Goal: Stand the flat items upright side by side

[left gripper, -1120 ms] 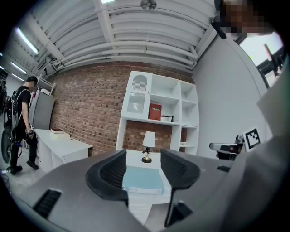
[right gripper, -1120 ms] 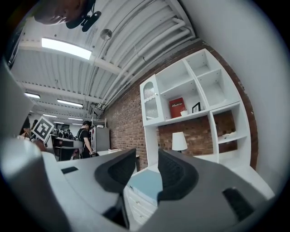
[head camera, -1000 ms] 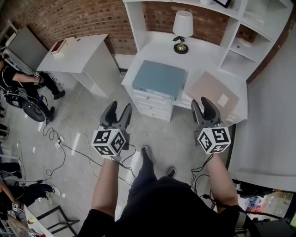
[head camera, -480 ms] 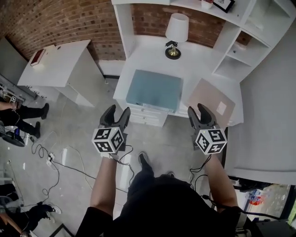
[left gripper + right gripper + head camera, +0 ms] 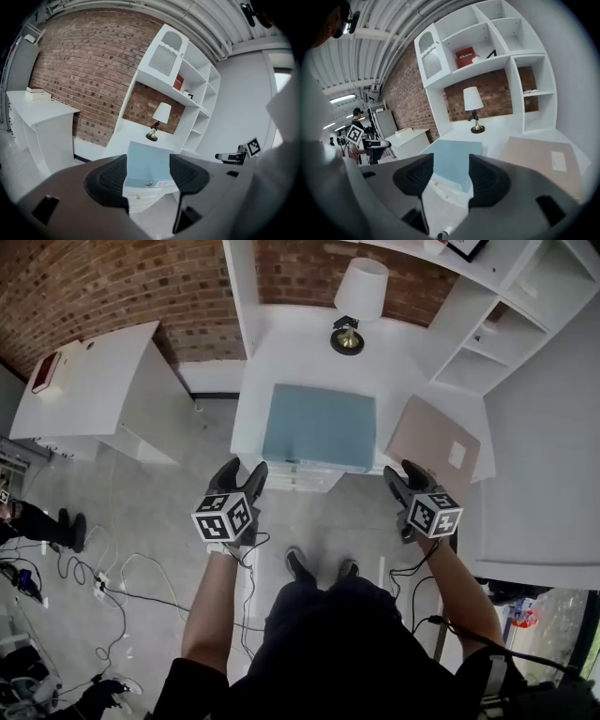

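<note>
A flat blue folder (image 5: 319, 426) lies on the white desk (image 5: 281, 352), its front edge over the drawers. To its right lies a flat beige folder (image 5: 434, 435) with a white label. My left gripper (image 5: 241, 470) hangs in front of the desk just left of the blue folder (image 5: 147, 164), and its jaws have just been opening with nothing between them. In front of the beige folder (image 5: 539, 161), my right gripper (image 5: 405, 472) is also open and empty, its jaws just having widened. Both grippers are apart from the folders.
A table lamp (image 5: 359, 292) stands at the back of the desk. White shelf cubbies (image 5: 487, 334) rise at the right. A white side table (image 5: 94, 381) with a red book (image 5: 45, 371) stands to the left. Cables (image 5: 122, 568) trail over the floor.
Both grippers have come closer to the desk's front edge and lower. The right gripper's jaws stand wider than before. The folders lie as they did.
</note>
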A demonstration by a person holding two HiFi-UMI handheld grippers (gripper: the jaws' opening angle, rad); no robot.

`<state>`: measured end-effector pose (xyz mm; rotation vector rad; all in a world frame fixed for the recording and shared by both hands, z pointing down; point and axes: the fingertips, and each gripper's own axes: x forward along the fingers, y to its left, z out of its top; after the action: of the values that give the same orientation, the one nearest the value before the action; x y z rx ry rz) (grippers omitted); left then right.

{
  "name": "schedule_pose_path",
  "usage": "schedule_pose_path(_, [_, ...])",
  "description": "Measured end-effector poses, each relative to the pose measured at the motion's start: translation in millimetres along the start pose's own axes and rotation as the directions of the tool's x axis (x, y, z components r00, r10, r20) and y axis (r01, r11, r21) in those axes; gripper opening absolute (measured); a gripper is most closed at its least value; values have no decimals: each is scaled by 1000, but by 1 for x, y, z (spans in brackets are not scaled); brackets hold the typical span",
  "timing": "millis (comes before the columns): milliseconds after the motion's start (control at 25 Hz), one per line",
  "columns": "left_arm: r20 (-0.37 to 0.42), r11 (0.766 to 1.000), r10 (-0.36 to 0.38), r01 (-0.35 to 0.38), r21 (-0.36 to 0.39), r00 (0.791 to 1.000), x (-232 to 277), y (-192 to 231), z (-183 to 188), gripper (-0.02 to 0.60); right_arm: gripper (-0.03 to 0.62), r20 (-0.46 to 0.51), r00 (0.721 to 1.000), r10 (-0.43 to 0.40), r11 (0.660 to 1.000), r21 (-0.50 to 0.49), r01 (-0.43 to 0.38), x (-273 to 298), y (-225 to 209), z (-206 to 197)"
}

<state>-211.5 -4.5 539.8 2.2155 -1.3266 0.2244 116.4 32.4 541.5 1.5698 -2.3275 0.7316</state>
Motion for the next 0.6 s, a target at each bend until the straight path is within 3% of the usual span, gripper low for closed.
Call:
schedule_pose_path(280, [-68,999,-32,33,11,997,38,19,-16,267,229,12,991,-136,989,69,134,19,-30,-15])
schedule_pose_path(600, [-143,999,-26,29,21,989,79,22,-25,279,225,-3,989,-146,975,168,144,61,-48,-31])
